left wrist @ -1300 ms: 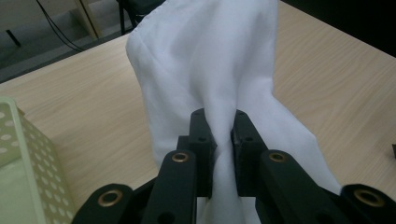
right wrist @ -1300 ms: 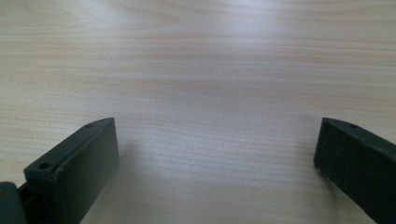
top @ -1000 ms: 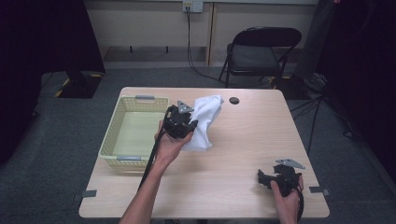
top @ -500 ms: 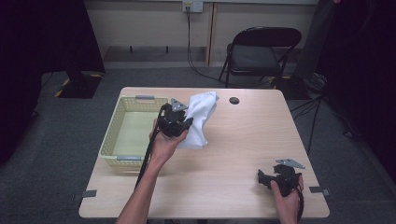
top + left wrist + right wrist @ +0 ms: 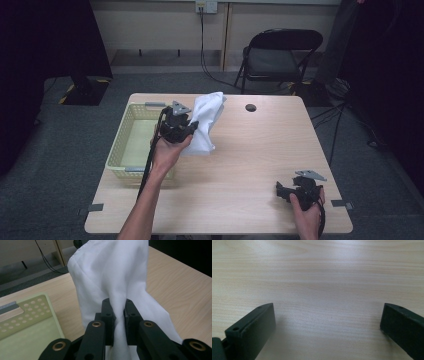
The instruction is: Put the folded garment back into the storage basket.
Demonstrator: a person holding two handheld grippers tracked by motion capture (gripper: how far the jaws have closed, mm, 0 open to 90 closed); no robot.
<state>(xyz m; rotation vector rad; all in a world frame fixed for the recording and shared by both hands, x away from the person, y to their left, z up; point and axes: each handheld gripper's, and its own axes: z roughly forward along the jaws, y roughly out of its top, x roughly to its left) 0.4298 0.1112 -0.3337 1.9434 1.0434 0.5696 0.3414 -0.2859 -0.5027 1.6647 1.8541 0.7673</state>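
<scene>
A white cloth (image 5: 206,123) hangs lifted above the table beside the pale yellow basket (image 5: 129,145). My left gripper (image 5: 193,124) is shut on a fold of it, held up near the basket's right rim. In the left gripper view the cloth (image 5: 112,277) rises between the two black jaws of my left gripper (image 5: 117,305), which pinch it tightly. My right gripper (image 5: 280,190) rests low near the table's front right corner, open. In the right gripper view my right gripper (image 5: 327,315) shows its jaws wide apart over bare wood, with nothing between them.
The basket (image 5: 27,327) sits at the table's left side with grey handles. A dark round hole (image 5: 250,107) marks the table's far middle. A folding chair (image 5: 280,57) stands behind the table. Cables run along the floor at the right.
My left gripper has carried the cloth up and to the left, nearer the basket. The right gripper has stayed where it was.
</scene>
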